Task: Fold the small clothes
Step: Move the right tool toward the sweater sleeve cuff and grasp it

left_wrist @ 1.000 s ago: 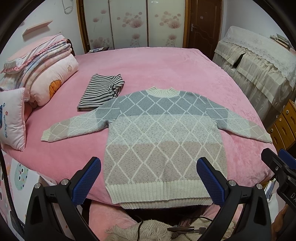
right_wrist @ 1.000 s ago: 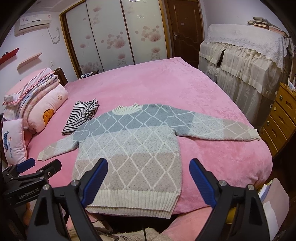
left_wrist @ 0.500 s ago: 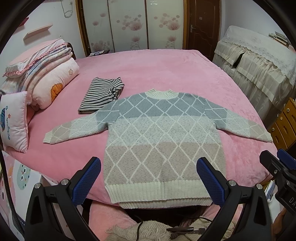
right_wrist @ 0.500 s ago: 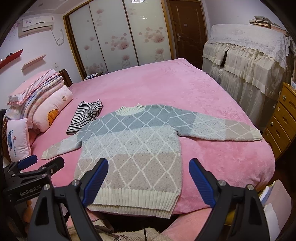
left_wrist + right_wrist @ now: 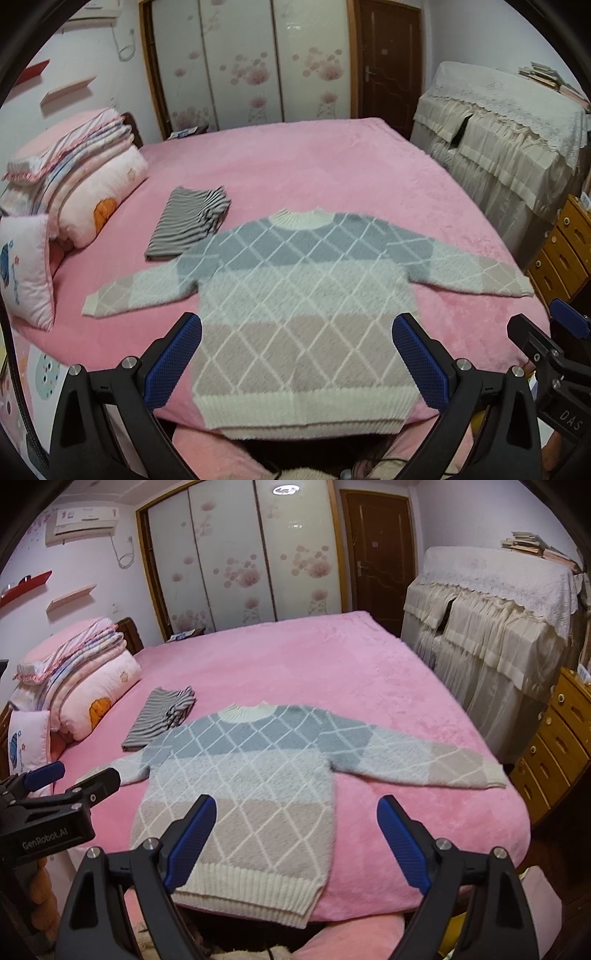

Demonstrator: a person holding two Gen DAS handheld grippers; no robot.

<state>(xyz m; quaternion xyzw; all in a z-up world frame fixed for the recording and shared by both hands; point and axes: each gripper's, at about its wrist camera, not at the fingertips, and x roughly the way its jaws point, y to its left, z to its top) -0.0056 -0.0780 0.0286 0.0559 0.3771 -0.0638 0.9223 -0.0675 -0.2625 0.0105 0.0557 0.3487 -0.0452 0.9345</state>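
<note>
A small knitted sweater (image 5: 303,306) (image 5: 243,786) with a diamond pattern in blue, pale grey and beige bands lies flat on the pink bed (image 5: 314,173), both sleeves spread out and its cream hem at the near edge. My left gripper (image 5: 295,358) hovers open above the hem, nothing between its blue pads. My right gripper (image 5: 295,834) is open too, over the sweater's lower right side and holding nothing. A folded striped garment (image 5: 188,225) (image 5: 160,718) rests beyond the left sleeve.
Pillows and folded bedding (image 5: 81,184) are stacked at the bed's left end. A cloth-covered cabinet (image 5: 491,616) and a wooden chest of drawers (image 5: 554,749) stand to the right. Wardrobe doors (image 5: 240,557) close the far wall.
Both grippers have drawn back and risen a little, so the sweater sits smaller and more of the room shows. The clothes have not moved. Both stay open.
</note>
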